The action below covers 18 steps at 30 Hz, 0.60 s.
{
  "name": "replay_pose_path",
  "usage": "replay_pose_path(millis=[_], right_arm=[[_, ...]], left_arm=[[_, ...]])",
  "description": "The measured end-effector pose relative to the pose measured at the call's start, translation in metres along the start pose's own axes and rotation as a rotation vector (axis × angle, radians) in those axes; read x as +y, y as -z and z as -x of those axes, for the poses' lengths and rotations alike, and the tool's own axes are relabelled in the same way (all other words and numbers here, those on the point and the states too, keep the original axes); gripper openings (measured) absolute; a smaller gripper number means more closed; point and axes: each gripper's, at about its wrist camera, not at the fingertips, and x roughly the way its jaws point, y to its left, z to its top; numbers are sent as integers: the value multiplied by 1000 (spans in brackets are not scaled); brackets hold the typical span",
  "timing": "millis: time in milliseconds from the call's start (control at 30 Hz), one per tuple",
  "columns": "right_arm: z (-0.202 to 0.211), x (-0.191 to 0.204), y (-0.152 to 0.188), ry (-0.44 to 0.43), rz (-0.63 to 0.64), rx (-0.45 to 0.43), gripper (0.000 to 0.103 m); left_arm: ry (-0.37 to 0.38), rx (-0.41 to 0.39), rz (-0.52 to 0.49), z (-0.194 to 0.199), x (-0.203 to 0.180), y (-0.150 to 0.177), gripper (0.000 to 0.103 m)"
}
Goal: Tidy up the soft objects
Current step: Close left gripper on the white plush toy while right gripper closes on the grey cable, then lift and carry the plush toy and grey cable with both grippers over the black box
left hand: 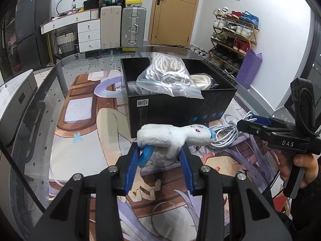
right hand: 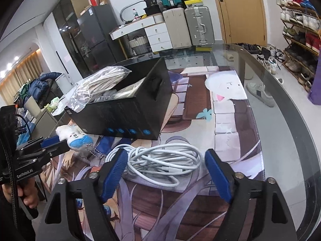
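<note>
My left gripper (left hand: pixel 159 150) is shut on a small white and blue plush toy (left hand: pixel 172 135) and holds it just above the table in front of the black box (left hand: pixel 180 108); the toy also shows in the right wrist view (right hand: pixel 77 137). The box holds a zip bag of white cord (left hand: pixel 168 76) and other cords. My right gripper (right hand: pixel 165 160) is open, its blue pads on either side of a coiled white cable (right hand: pixel 160 160) lying on the table mat.
The glass table (right hand: pixel 280 120) has a printed anime mat (right hand: pixel 224 120). The black box (right hand: pixel 128 108) stands in the middle. The table's curved edge is close on the right. A shoe rack (left hand: pixel 232 32), suitcases and drawers stand beyond.
</note>
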Motion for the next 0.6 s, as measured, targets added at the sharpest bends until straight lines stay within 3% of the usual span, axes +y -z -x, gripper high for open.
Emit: replay_pose_path(millis=[233, 333, 600], right_arm=[[-11, 12, 1, 19, 26, 15, 88], [-10, 19, 2, 22, 49, 9, 77], [5, 30, 8, 18, 98, -26, 72]], left_arm=[[7, -20, 15, 5, 5, 0, 39], [5, -26, 19, 8, 7, 1, 39], [7, -57, 28, 20, 11, 3, 39]])
